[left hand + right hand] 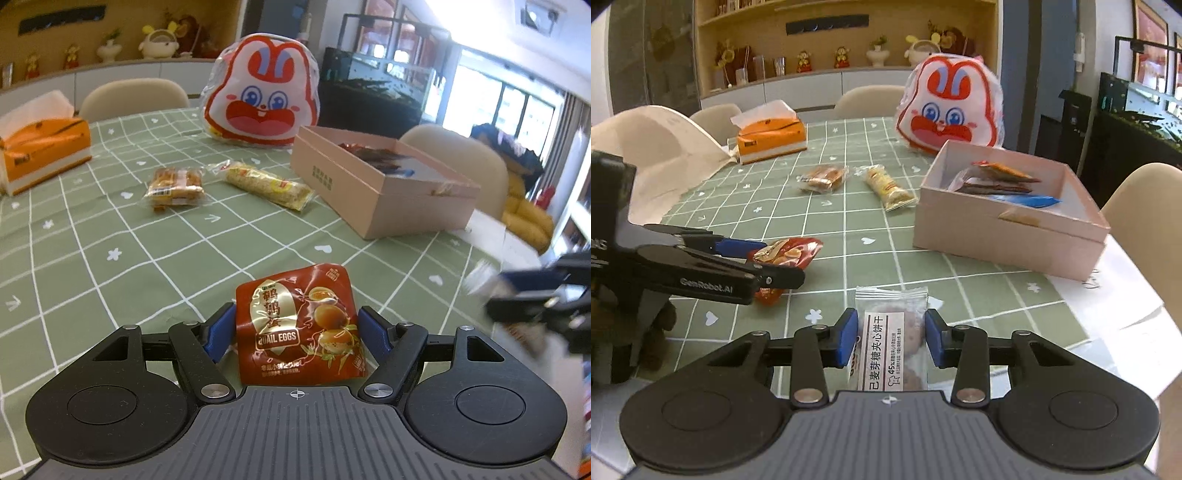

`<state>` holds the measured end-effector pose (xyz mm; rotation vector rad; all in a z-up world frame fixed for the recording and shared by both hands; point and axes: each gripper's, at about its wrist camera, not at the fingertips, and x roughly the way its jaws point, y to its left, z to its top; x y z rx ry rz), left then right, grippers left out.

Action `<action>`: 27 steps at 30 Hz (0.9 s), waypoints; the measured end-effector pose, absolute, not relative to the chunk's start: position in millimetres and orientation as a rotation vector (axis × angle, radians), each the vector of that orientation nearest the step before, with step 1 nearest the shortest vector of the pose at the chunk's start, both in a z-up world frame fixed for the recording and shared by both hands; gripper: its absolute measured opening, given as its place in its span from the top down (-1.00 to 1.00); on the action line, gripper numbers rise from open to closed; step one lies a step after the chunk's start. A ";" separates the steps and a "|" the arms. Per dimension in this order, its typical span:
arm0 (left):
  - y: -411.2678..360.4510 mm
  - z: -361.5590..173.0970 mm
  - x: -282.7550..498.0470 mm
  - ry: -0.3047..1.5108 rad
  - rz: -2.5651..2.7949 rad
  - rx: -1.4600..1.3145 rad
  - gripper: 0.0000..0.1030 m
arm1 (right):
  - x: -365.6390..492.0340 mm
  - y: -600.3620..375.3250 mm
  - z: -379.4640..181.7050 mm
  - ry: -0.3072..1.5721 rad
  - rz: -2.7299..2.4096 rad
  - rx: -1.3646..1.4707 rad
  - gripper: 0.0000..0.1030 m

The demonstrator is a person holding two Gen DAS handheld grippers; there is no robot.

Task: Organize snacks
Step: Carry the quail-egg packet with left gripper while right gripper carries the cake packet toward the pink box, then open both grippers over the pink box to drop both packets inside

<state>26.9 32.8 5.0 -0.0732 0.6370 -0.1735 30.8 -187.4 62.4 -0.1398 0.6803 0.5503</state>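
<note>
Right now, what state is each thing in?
left gripper: shut on quail egg packet
right gripper: shut on biscuit packet
pink box: open, snacks inside
cake packet: lying loose on table
cracker roll: lying loose on table
tissue box: tissue sticking out

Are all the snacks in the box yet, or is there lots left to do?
Partly done. A few packets already lie in the pink box. In hand: the left gripper grips the quail eggs packet, and the right gripper has its jaws on the biscuit packet. Still left on the green tablecloth: the small cake packet and the long cracker bar.
</note>
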 end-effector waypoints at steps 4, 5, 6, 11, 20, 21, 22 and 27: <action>21.6 6.5 24.5 0.652 -0.158 -0.034 -0.49 | 29.0 -211.6 70.8 0.663 0.539 -0.118 0.24; 19.0 7.3 23.5 0.658 -0.162 -0.034 -0.49 | 29.3 -217.2 72.2 0.659 0.534 -0.111 0.24; 15.5 9.0 22.2 0.666 -0.170 -0.036 -0.49 | 29.5 -223.3 73.4 0.656 0.530 -0.105 0.24; -14.5 27.5 13.2 0.666 -0.229 0.010 -0.48 | 34.6 -248.6 84.0 0.619 0.503 -0.083 0.24; -43.1 125.9 36.9 0.438 -0.348 -0.040 -0.49 | 65.7 -281.5 156.1 0.438 0.473 -0.057 0.24; -42.9 141.6 51.7 0.396 -0.357 -0.066 -0.49 | 75.7 -283.1 169.8 0.416 0.469 -0.050 0.24; -43.3 151.3 66.0 0.381 -0.366 -0.091 -0.49 | 89.1 -284.5 184.1 0.400 0.464 -0.037 0.24; -52.0 151.4 165.4 0.461 -0.386 -0.271 -0.49 | 154.6 -284.0 218.2 0.370 0.378 -0.001 0.24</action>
